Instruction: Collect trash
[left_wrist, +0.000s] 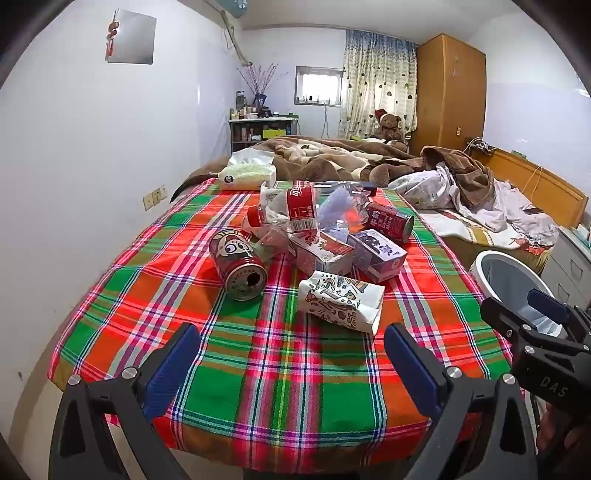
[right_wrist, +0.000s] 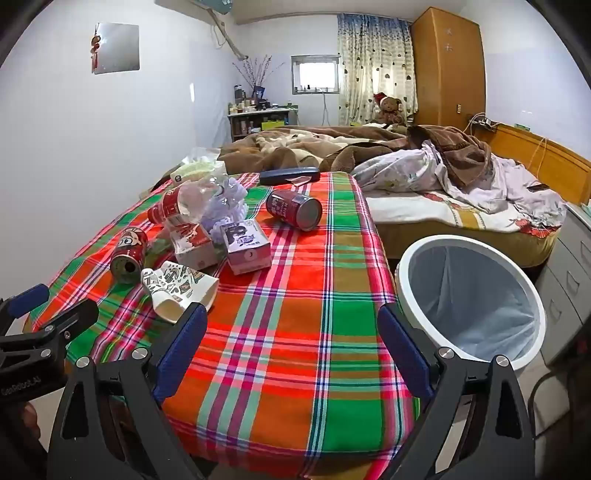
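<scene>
Bed (right_wrist: 461, 210) beyond the far edge of the table, rumpled blanket (left_wrist: 332, 158) and sheets on top. Table (left_wrist: 280, 387) under a plaid cloth in red, green and orange, carrying all the trash. White bin (right_wrist: 469, 291) with a pale liner just beside the right edge of the table, standing on the floor, mouth open.

Left gripper (left_wrist: 291, 365) above the near edge, blue pads wide apart, nothing between them. Right gripper (right_wrist: 291, 347) above the near edge toward the right corner, pads likewise wide apart and holding nothing.

Tissue pack (left_wrist: 248, 173) at the far left corner. Clear bottle (left_wrist: 295, 210) with a red label lying on its side toward the far edge, crumpled plastic (right_wrist: 225, 206) beside it. Dark case (right_wrist: 290, 174) at the far edge.

Red can (left_wrist: 240, 266) with a cartoon face on its side left of centre, opening toward the near edge. Second red can (right_wrist: 295, 208) on its side toward the far right. Two small cartons (left_wrist: 321, 253) (left_wrist: 378, 254) side by side at the centre, between the cans. Flattened printed paper cup (left_wrist: 341, 301) nearest the near edge, just ahead of the left gripper, touching neither tool.
</scene>
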